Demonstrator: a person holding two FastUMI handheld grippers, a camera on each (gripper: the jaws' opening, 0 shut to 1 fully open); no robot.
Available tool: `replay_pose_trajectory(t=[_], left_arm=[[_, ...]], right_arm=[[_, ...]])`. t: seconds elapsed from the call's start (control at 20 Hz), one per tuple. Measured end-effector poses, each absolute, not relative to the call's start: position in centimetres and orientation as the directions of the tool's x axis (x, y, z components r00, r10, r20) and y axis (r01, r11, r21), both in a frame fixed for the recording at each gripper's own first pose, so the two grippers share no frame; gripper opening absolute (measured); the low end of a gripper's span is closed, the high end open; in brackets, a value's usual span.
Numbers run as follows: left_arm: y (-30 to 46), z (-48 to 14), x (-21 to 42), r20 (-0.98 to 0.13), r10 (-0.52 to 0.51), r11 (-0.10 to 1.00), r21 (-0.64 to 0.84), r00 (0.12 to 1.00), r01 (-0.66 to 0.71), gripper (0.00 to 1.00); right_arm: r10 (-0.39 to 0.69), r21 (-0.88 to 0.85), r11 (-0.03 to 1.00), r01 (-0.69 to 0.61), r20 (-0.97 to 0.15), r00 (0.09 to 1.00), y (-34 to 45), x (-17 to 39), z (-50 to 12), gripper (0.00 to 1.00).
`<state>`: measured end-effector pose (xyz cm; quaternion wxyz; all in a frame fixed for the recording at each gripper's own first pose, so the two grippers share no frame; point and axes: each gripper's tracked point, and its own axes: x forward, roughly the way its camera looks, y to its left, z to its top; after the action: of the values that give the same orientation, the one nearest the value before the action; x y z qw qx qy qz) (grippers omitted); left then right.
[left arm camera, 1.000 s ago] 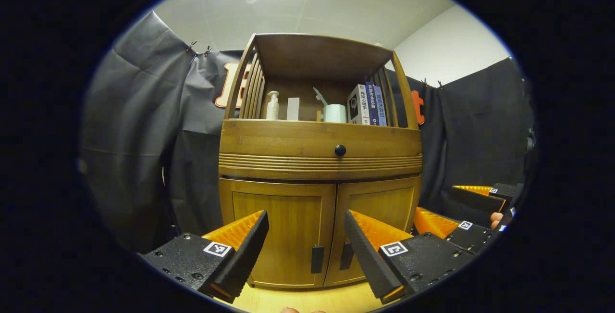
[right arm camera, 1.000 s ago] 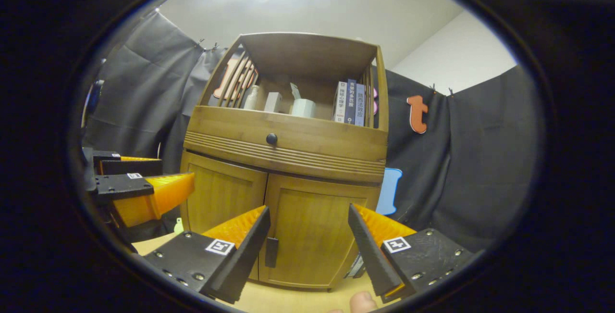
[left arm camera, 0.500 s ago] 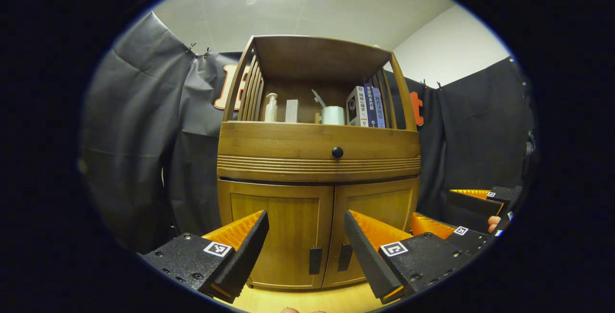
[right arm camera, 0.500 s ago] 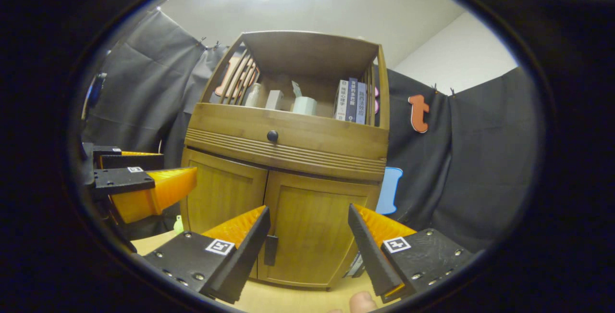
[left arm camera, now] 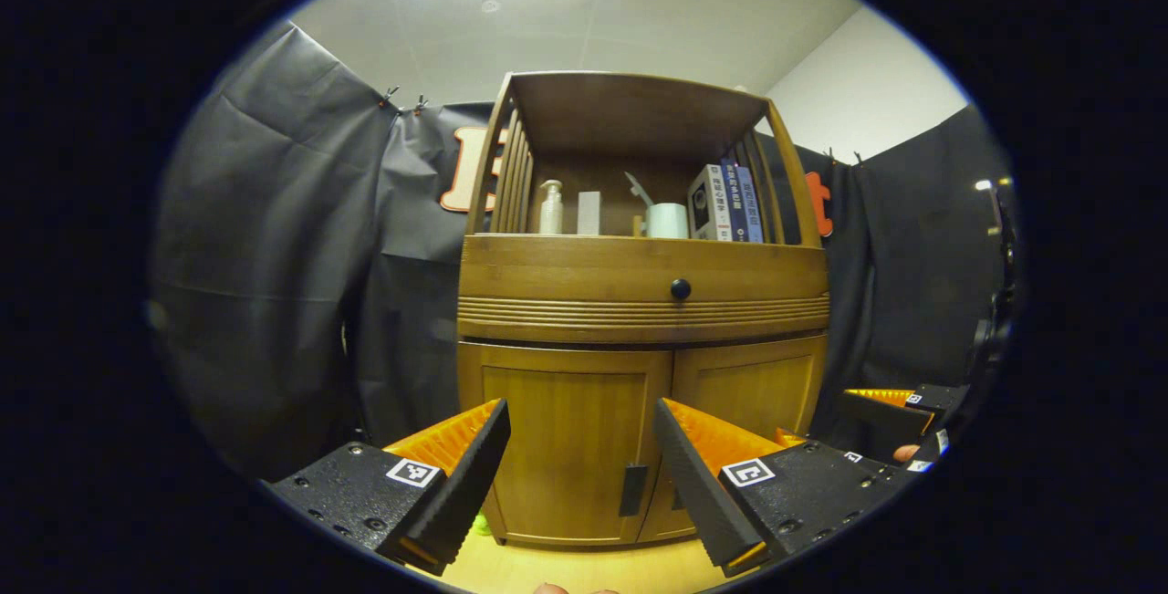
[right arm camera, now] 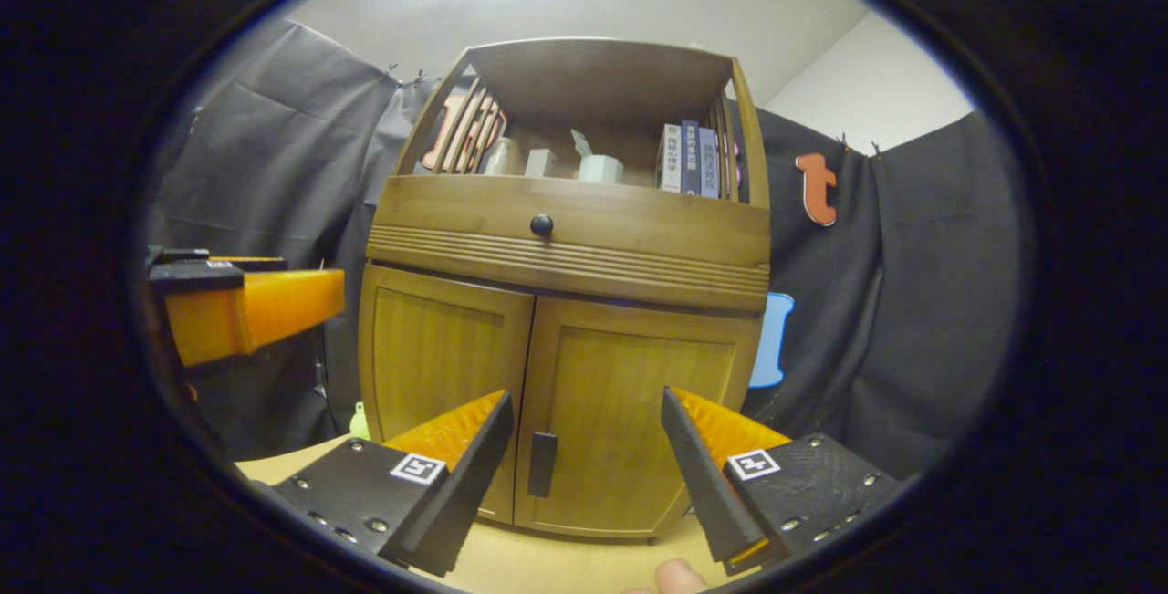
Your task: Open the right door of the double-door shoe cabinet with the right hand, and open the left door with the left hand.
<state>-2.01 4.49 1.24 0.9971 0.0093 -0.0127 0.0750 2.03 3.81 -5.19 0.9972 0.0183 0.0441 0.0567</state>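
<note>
Left gripper view puts your left gripper (left arm camera: 581, 448) at six o'clock, nearest the lens, its fingers spread wide and gripping nothing. Between those fingers, farther off, stands the left door (left arm camera: 564, 443) of the shoe cabinet (left arm camera: 639, 302), closed, with its dark handle (left arm camera: 631, 489) at about five o'clock just beside the centre seam. Your right gripper (left arm camera: 890, 416) sits low at four o'clock, off to the side of the cabinet, with a fingertip of your hand just showing by it. Above the doors runs a drawer front with a round knob (left arm camera: 680, 288), and beyond that, at twelve o'clock, an open shelf holds a pump bottle (left arm camera: 550, 208), a cup (left arm camera: 666, 220) and some books (left arm camera: 727, 203).

Right gripper view shows your right gripper (right arm camera: 584, 448) at six o'clock, likewise released and holding nothing. Past it the right door (right arm camera: 630, 430) is closed, and its handle (right arm camera: 542, 463) lies between the fingers, apart from both. Your left gripper (right arm camera: 246, 302) reaches in at nine o'clock, short of the left door (right arm camera: 438, 380). A small green thing (right arm camera: 359, 419) lies on the floor at seven o'clock beside the cabinet's corner.
</note>
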Motion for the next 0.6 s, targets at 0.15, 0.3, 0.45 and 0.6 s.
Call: replay_pose_trajectory(t=[0.15, 0.3, 0.45, 0.6], left_arm=[[6.5, 1.3, -2.8, 0.027, 0.202, 0.979, 0.019, 0.979, -0.202, 0.94], [8.5, 1.2, -3.5, 0.025, 0.253, 0.967, 0.026, 0.967, -0.254, 0.96], [10.1, 1.0, -3.9, 0.019, 0.295, 0.955, 0.022, 0.955, -0.296, 0.94], [11.3, 0.7, -4.0, 0.009, 0.324, 0.946, 0.025, 0.946, -0.324, 0.96]], right_arm=[[0.126, 0.041, 0.992, -0.121, -0.144, 0.982, 4.8, 2.9, -8.0, 0.96], [0.131, 0.061, 0.991, -0.122, -0.185, 0.974, 5.7, 4.3, -10.4, 0.96], [0.138, 0.086, 0.989, -0.121, -0.235, 0.962, 6.5, 5.6, -13.1, 0.97], [0.138, 0.087, 0.989, -0.118, -0.295, 0.945, 7.3, 7.4, -15.8, 0.97]])
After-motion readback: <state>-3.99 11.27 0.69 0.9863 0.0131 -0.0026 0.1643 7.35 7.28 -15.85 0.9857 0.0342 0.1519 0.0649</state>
